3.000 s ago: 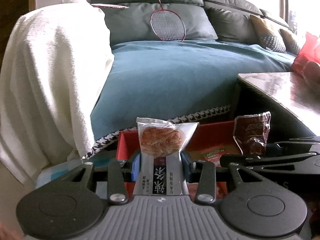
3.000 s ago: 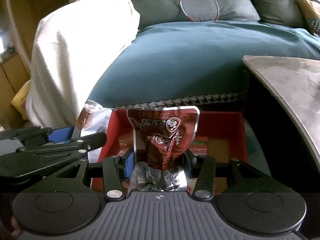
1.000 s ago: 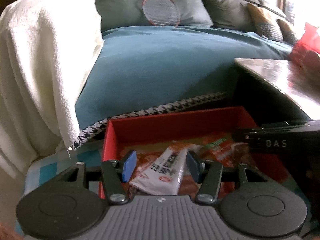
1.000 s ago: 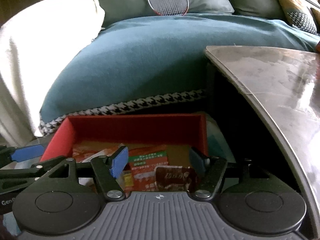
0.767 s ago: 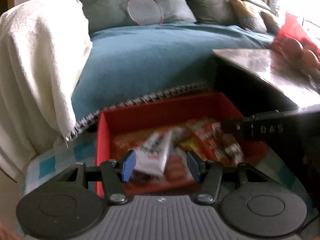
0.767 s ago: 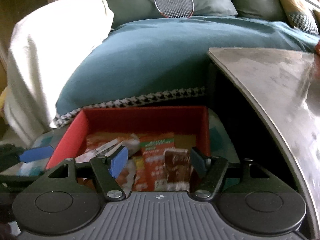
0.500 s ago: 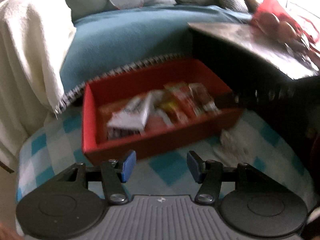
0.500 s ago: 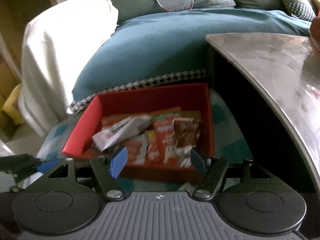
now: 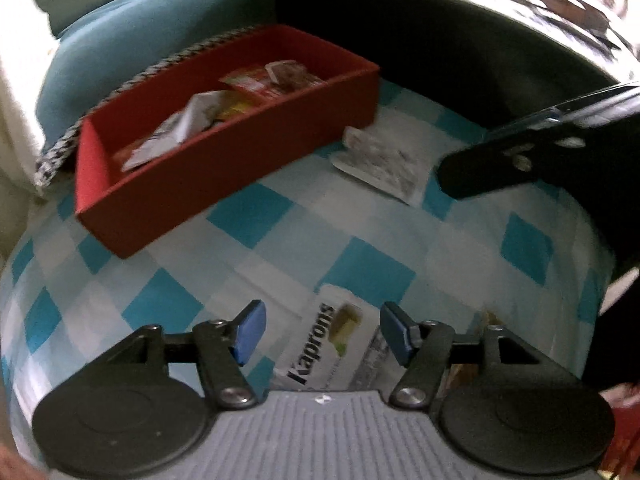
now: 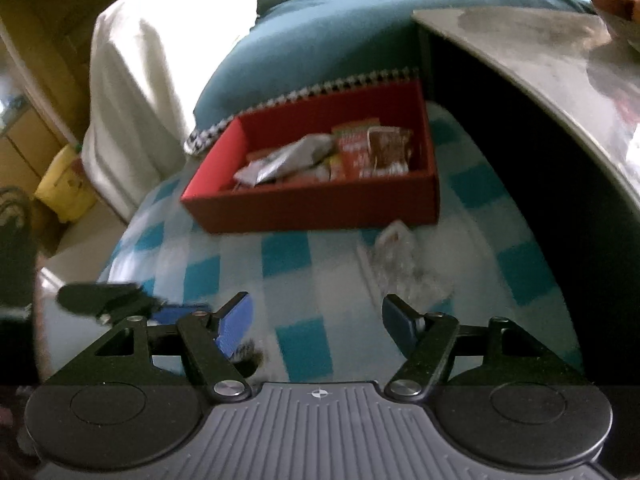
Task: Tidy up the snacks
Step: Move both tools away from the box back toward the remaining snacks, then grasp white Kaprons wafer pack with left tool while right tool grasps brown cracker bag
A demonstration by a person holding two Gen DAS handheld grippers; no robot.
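Both grippers had pulled back from the red box (image 9: 224,160); left gripper (image 9: 322,334) opening over white packet (image 9: 324,344), right gripper (image 10: 316,322) apart, empty.

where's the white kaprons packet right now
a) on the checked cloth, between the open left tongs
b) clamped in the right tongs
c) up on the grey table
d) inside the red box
a: the Kaprons packet lies flat on the checked cloth between the opening left tongs, whose pads stand clear of it, outside the red box.

The red box (image 10: 320,204) looks like matt card, the checked cloth (image 9: 280,232) looks soft, the snack packets (image 10: 288,160) are shiny, and the tabletop (image 10: 540,52) is smooth and glossy.
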